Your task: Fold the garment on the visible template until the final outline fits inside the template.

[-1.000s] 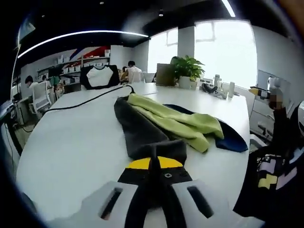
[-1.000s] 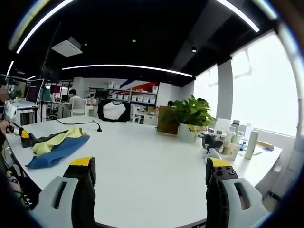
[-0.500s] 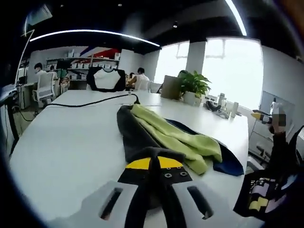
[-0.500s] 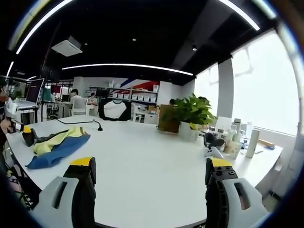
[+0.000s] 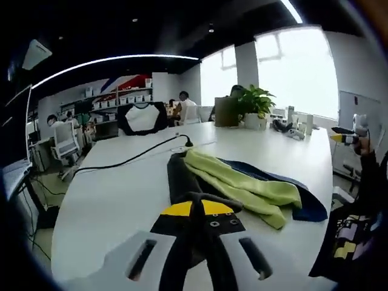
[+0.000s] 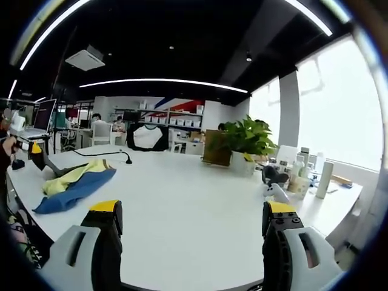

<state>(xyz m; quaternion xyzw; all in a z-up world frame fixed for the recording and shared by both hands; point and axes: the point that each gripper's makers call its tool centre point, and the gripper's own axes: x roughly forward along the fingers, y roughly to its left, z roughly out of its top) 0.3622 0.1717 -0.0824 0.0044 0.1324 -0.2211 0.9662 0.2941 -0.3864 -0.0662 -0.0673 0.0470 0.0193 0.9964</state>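
Note:
A garment of dark grey, lime green and navy blue cloth (image 5: 242,188) lies bunched on the white table (image 5: 115,194). My left gripper (image 5: 197,209) is shut on its dark grey end, which lifts off the table toward the jaws. In the right gripper view the same garment (image 6: 76,182) lies far off at the left of the table (image 6: 194,206), with the left gripper (image 6: 35,153) holding its raised end. My right gripper (image 6: 193,227) is open and holds nothing, well away from the cloth. I see no template outline.
A black cable (image 5: 130,159) runs across the table behind the garment. A potted plant (image 6: 242,148), a brown box (image 6: 215,151) and bottles (image 6: 306,176) stand at the table's far side. Chairs and seated people are beyond. A person's patterned sleeve (image 5: 351,236) is at right.
My left gripper has lifted and pulled the dark grey end, and its view has swung. The right gripper has stayed open and nearly still.

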